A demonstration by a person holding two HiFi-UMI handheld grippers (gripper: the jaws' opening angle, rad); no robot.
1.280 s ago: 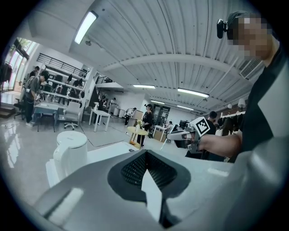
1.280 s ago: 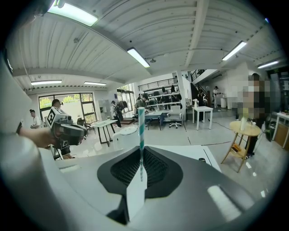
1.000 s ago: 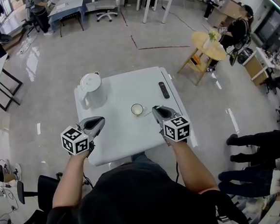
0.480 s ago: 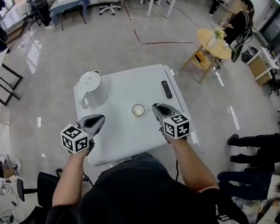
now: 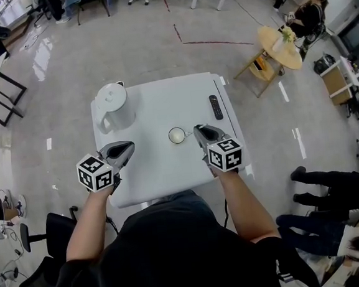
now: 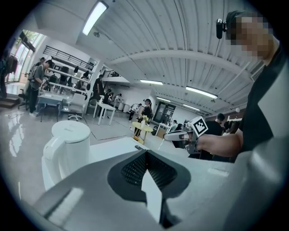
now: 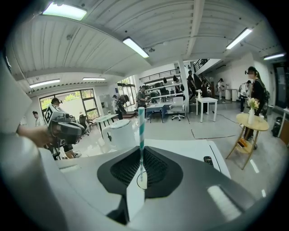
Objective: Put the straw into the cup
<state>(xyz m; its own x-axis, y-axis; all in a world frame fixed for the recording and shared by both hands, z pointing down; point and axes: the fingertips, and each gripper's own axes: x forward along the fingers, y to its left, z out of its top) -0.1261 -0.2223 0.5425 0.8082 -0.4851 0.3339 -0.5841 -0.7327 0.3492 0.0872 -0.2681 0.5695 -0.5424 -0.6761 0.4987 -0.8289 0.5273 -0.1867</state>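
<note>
In the head view, a white counter (image 5: 163, 172) carries a white kettle (image 5: 114, 107) near its far left corner, a dark remote control (image 5: 215, 106) near its far right edge, and a small white cup (image 5: 177, 135) standing upright near the middle. The left hand-held gripper (image 5: 127, 148) is positioned over the near left part of the counter, well apart from the cup. The right hand-held gripper (image 5: 198, 130) is positioned just beside the cup, on the cup's right side. In this view the straw is too thin to be made out. In the left gripper view, the jaws are closed together with nothing between them; the kettle stands ahead at the left, and the right hand-held gripper appears ahead at the right. In the right gripper view, the jaws are clamped on the lower end of a teal-and-white striped straw (image 7: 141, 131), which stands upright above the jaw tips. The kettle sits behind the straw, slightly to the left, and the remote control lies on the counter at the right.
</note>
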